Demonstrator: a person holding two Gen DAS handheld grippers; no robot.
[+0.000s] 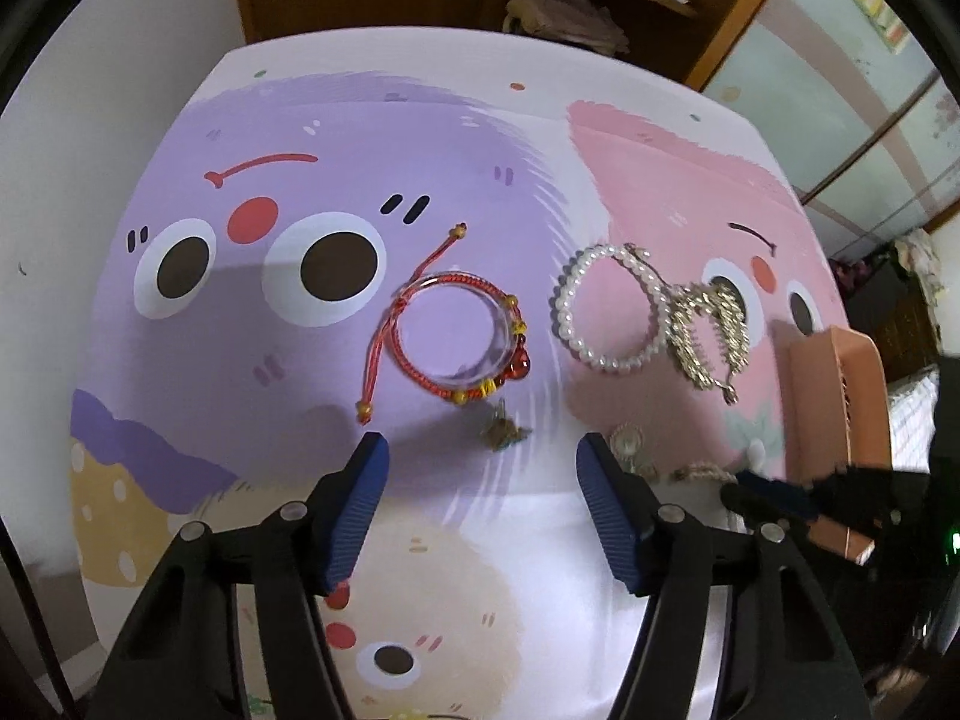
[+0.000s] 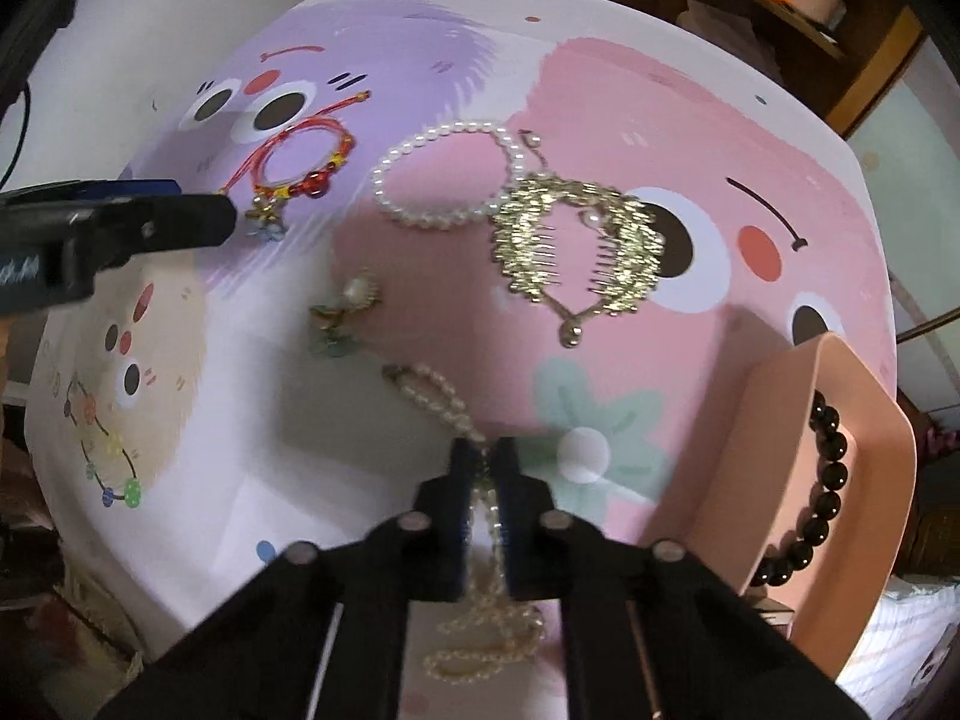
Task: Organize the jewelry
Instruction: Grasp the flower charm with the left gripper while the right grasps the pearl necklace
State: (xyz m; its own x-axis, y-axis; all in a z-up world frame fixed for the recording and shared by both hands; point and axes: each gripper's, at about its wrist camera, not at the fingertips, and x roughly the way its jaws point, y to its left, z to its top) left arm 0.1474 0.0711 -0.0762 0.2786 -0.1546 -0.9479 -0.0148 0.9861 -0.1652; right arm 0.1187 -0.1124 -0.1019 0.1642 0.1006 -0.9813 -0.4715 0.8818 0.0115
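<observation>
Right tool (image 2: 485,456) is clamped shut on a strand of small pearl beads (image 2: 447,399), part trailing up the table and part looped beneath my tool; left tool (image 1: 483,456) stands roughly half open with nothing between its pads, poised above a small charm (image 1: 503,432). I find the table (image 1: 180,360) covered by a cartoon-printed cloth, on which most of the jewelry lies loose. I note a peach-coloured tray (image 2: 840,420) at the right edge, holding a black bead bracelet (image 2: 828,480); that is the only piece I can confirm as put away. Next in size, a gold hair comb (image 2: 576,240) lies on the pink patch, touching the pearl bracelet (image 1: 606,306) beside it. A red cord bracelet (image 1: 456,339) lies on the purple patch, well apart from the tray. Smaller pieces remain: an earring with a pearl and green drop (image 2: 345,312) near the middle, and the charm under my left tool. My judgement: the work is at an early stage, one item stowed, one in hand, five left on the cloth.
</observation>
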